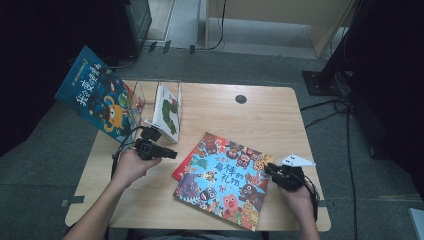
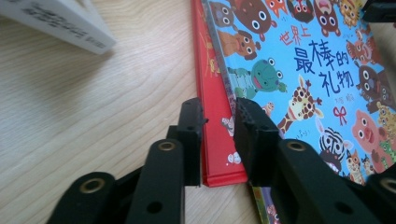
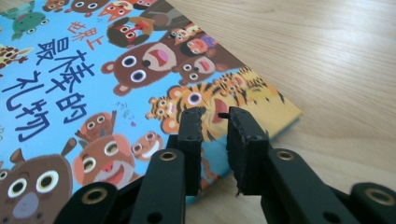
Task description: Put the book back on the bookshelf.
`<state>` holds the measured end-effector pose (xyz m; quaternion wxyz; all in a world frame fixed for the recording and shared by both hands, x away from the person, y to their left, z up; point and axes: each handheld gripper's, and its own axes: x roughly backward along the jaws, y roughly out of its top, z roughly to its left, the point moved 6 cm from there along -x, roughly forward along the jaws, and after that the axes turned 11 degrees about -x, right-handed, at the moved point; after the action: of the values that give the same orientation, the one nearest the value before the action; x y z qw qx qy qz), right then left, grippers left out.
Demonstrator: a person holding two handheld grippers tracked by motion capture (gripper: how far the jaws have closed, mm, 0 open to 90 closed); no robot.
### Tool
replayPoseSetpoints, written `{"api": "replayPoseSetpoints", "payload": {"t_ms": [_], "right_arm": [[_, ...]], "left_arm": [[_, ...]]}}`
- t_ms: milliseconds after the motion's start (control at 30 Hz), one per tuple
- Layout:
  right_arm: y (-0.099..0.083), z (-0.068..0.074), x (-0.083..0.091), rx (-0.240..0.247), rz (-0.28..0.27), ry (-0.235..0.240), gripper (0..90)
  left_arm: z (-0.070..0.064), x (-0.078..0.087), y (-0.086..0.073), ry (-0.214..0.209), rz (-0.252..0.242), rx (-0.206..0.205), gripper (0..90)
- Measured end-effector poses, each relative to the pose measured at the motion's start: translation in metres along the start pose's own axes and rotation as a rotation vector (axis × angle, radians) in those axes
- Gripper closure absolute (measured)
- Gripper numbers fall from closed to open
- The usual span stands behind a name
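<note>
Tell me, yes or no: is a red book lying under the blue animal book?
Yes, a red book pokes out from under the blue animal book's edge.

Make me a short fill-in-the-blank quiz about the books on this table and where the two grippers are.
1. The blue animal book lies on top of a ____ book.
2. The left gripper has its jaws over the red book's ____ edge.
3. The right gripper hovers over a corner of the ____ book.
4. The caterpillar book stands in a clear ____.

Missing words: red; bottom; blue; holder
</note>
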<state>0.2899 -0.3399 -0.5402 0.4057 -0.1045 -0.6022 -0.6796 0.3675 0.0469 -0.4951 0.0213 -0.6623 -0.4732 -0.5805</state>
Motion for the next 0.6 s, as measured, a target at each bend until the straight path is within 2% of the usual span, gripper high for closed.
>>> {"api": "replayPoseSetpoints", "payload": {"t_ms": [133, 200, 300, 367, 433, 467, 533, 600], "right_arm": [[-0.005, -0.003, 0.006, -0.009, -0.009, -0.034, 80.5], [-0.010, -0.009, 0.012, -0.044, -0.012, -0.068, 85.6], [-0.013, -0.011, 0.012, -0.064, 0.007, -0.067, 86.7], [-0.015, -0.009, 0.010, -0.074, 0.018, -0.044, 89.0], [-0.016, -0.006, 0.010, -0.071, 0.017, -0.057, 90.0], [-0.016, -0.006, 0.010, -0.077, 0.017, -0.060, 90.0], [-0.016, -0.006, 0.009, -0.093, 0.018, -0.054, 90.0], [-0.015, -0.006, 0.008, -0.098, 0.014, -0.050, 90.0]], "left_arm": [[-0.003, -0.006, 0.001, -0.006, 0.003, -0.016, 81.4], [-0.003, -0.010, 0.001, -0.011, 0.000, -0.026, 87.0], [-0.006, -0.014, 0.000, -0.021, -0.011, -0.028, 88.2], [-0.009, -0.017, -0.003, -0.019, -0.012, -0.046, 88.2], [-0.014, -0.017, -0.006, -0.043, -0.040, -0.038, 88.1], [-0.015, -0.018, -0.008, -0.055, -0.040, -0.032, 88.1], [-0.018, -0.021, -0.011, -0.035, -0.024, -0.044, 88.1], [-0.021, -0.024, -0.013, -0.046, -0.021, -0.045, 88.1]]}}
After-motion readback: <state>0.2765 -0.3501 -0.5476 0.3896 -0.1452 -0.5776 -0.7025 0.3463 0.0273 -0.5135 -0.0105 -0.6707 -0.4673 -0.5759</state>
